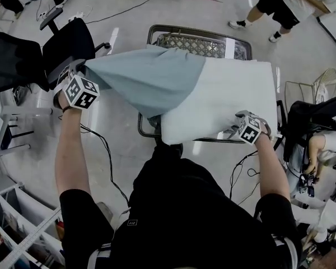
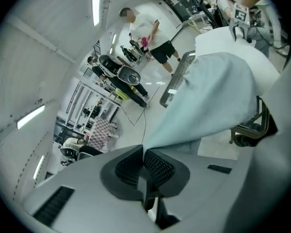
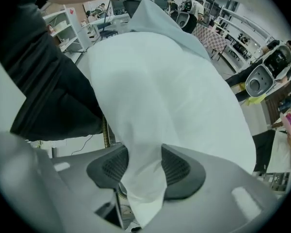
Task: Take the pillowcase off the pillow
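Note:
A white pillow hangs in the air in front of me, its left half still inside a pale blue-grey pillowcase. My left gripper is shut on the pillowcase's closed end, stretching it out to the left. My right gripper is shut on a bunched corner of the bare white pillow, which fills the gap between its pads. In the left gripper view the cloth runs from the pinched jaws up to the pillow.
A metal wire cart stands under the pillow. Black office chairs are at the left, white shelving at the lower left. One person stands at the top right, and another sits at the right.

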Demonstrator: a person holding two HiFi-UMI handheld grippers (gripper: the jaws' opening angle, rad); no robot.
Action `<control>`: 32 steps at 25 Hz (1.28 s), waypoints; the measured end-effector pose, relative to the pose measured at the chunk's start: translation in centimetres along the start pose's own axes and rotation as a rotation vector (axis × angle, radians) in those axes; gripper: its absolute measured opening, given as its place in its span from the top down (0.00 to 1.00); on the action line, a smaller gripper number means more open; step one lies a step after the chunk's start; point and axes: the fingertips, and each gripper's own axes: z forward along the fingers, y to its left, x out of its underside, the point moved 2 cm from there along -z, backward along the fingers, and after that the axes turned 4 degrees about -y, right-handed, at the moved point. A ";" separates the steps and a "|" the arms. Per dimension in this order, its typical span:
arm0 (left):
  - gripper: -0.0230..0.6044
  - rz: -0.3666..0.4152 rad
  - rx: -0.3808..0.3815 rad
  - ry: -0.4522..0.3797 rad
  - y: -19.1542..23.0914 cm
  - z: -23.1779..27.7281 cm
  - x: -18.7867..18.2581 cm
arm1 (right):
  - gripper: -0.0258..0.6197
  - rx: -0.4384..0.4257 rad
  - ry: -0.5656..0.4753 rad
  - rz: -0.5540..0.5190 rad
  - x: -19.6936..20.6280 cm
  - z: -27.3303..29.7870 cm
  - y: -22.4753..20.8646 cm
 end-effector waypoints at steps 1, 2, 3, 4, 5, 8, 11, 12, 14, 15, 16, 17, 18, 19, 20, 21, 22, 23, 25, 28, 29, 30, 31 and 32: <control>0.95 0.012 -0.017 -0.024 0.6 -0.6 -1.1 | 0.62 0.007 0.004 0.003 0.1 0.2 0.2; 0.95 0.027 -0.034 -0.048 1.1 -1.1 -2.3 | 0.62 0.018 0.005 0.004 0.0 0.3 0.4; 0.95 0.038 -0.048 -0.071 1.5 -1.5 -3.5 | 0.62 0.029 0.005 0.005 -0.2 0.4 0.6; 0.95 0.045 -0.059 -0.092 1.9 -1.8 -4.6 | 0.62 0.037 0.003 0.007 -0.4 0.5 0.7; 0.95 0.048 -0.070 -0.108 2.4 -2.1 -5.4 | 0.62 0.039 0.000 0.011 -0.7 0.6 0.8; 0.95 0.030 -0.104 -0.130 4.9 -2.6 -6.9 | 0.63 0.044 -0.016 0.021 -1.0 0.5 1.0; 0.95 -0.026 -0.149 -0.143 8.3 -3.5 -7.2 | 0.63 0.043 -0.030 0.045 -0.6 0.5 1.0; 0.95 -0.043 -0.168 -0.152 9.4 -4.0 -7.4 | 0.63 0.041 -0.033 0.057 -0.5 0.6 1.0; 0.95 -0.069 -0.212 -0.184 11.5 -5.5 -8.0 | 0.63 0.034 -0.026 0.080 -0.7 0.7 1.0; 0.95 -0.082 -0.237 -0.208 12.6 -6.4 -8.4 | 0.63 0.032 -0.017 0.086 -1.0 0.7 0.9; 0.95 -0.098 -0.261 -0.236 13.6 -7.3 -9.0 | 0.63 0.031 -0.009 0.090 -1.5 0.6 0.8; 0.95 -0.116 -0.278 -0.267 14.6 -8.3 -9.6 | 0.63 0.032 -0.005 0.091 -2.0 0.5 0.7; 0.95 -0.131 -0.286 -0.300 15.3 -9.2 -10.4 | 0.63 0.032 -0.007 0.095 -2.5 0.5 0.5; 0.95 -0.138 -0.287 -0.331 15.8 -9.9 -11.3 | 0.63 0.032 -0.016 0.106 -3.1 0.6 0.2; 0.95 -0.135 -0.284 -0.361 16.0 -10.5 -12.3 | 0.64 0.031 -0.032 0.124 -3.8 0.7 -0.1; 0.95 -0.124 -0.282 -0.387 16.1 -10.9 -13.4 | 0.64 0.031 -0.051 0.142 -4.6 0.8 -0.4; 0.95 -0.110 -0.279 -0.412 16.0 -11.3 -14.5 | 0.64 0.033 -0.072 0.153 -5.7 0.9 -0.7; 0.95 -0.097 -0.278 -0.437 15.9 -11.6 -15.5 | 0.64 0.036 -0.092 0.154 -7.0 1.0 -0.9; 0.95 -0.083 -0.281 -0.487 16.1 -12.3 -17.6 | 0.64 0.041 -0.128 0.138 -10.0 1.2 -1.3; 0.95 -0.083 -0.302 -0.564 17.7 -13.6 -20.4 | 0.64 0.052 -0.173 0.136 -14.6 1.8 -2.0; 0.95 -0.087 -0.310 -0.594 18.4 -14.1 -21.3 | 0.63 0.058 -0.178 0.142 -15.8 2.1 -2.2; 0.95 -0.092 -0.315 -0.626 19.1 -14.8 -22.1 | 0.62 0.063 -0.175 0.142 -16.7 2.3 -2.2; 0.95 -0.096 -0.316 -0.658 19.6 -15.5 -23.0 | 0.60 0.068 -0.165 0.135 -17.2 2.5 -2.1; 0.95 -0.098 -0.315 -0.688 19.9 -16.4 -23.9 | 0.59 0.070 -0.155 0.122 -17.4 2.4 -1.8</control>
